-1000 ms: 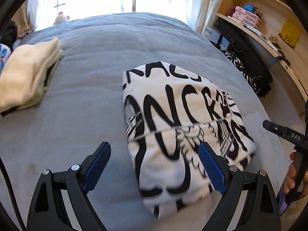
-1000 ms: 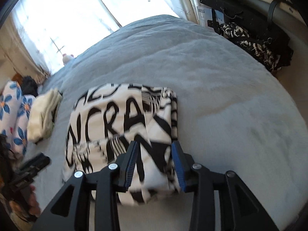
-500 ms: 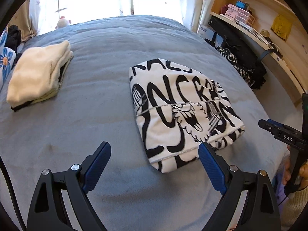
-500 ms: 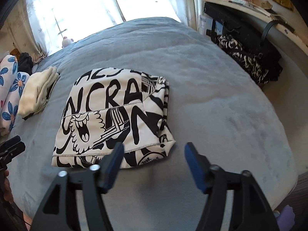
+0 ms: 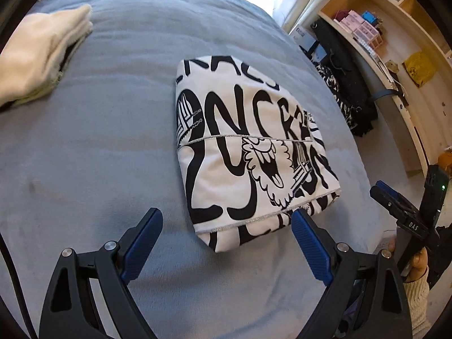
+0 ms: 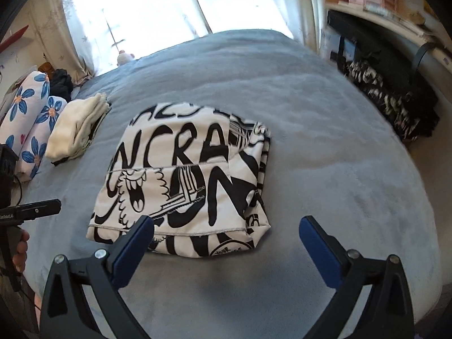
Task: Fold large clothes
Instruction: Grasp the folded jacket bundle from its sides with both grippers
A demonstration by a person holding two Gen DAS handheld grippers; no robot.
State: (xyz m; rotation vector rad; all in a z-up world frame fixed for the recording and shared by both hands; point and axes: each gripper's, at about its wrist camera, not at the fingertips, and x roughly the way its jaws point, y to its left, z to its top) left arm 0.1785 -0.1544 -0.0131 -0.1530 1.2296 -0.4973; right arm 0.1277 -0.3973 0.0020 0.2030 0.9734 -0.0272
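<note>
Floral pillows (image 6: 31,124): white with blue flowers, at the far left edge of the bed in the right wrist view.
Cream folded clothes (image 5: 36,53): a stack on the grey bed cover, well apart from the printed garment and to its left; also seen at (image 6: 76,130).
Bed (image 5: 93,141): covered in a grey plush blanket that carries both piles.
Left gripper (image 5: 226,243): held above the bed's near edge, jaws spread wide, nothing between the blue pads (image 5: 141,243); its right pad overlaps the garment's near corner in the view, and contact cannot be told.
Black-and-white printed garment (image 5: 248,147): folded into a neat rectangle, lying flat in the middle of the bed; bold black lettering and a cartoon face on white, also at (image 6: 186,180).
Right gripper (image 6: 226,243): jaws have just been opening and now stand wide, clear of the garment, which lies just beyond the fingertips; nothing is held.
Dark patterned fabric (image 6: 395,104): heaped off the bed's right side.
Wooden shelves (image 5: 395,28): at far right, holding small pink boxes.
</note>
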